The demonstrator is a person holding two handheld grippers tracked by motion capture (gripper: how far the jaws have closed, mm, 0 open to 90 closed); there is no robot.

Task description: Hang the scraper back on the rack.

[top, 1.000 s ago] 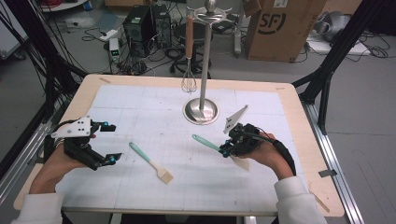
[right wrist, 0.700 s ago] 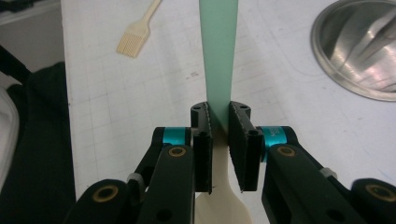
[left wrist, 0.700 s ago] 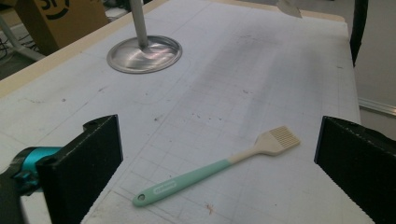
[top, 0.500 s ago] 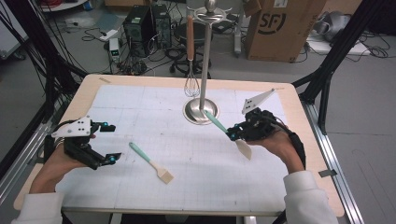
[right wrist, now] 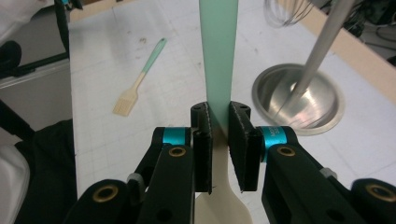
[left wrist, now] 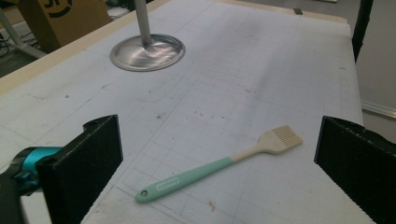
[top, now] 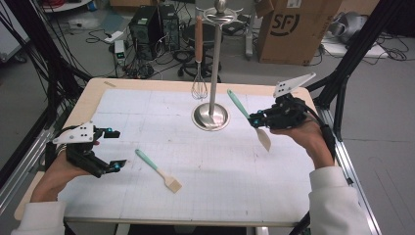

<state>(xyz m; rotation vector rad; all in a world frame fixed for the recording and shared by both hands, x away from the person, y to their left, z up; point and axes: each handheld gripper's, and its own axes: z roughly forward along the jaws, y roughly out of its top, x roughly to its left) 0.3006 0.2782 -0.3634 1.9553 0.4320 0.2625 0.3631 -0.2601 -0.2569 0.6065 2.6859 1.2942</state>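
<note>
My right gripper is shut on a spatula with a teal handle and a cream blade. It holds the spatula in the air to the right of the metal stand, handle pointing up toward the pole and blade hanging below the jaws. A teal-handled pastry brush lies flat on the white mat. My left gripper rests at the left of the table, open, with the brush a short way in front of its jaws. A wire whisk hangs from the stand.
The stand's round steel base sits at the far middle of the mat. The wooden table edge frames the mat. A cardboard box and cables lie on the floor beyond the table.
My right gripper has risen off the mat with the spatula and moved farther back and right, toward the stand. The left gripper and the brush have stayed put.
</note>
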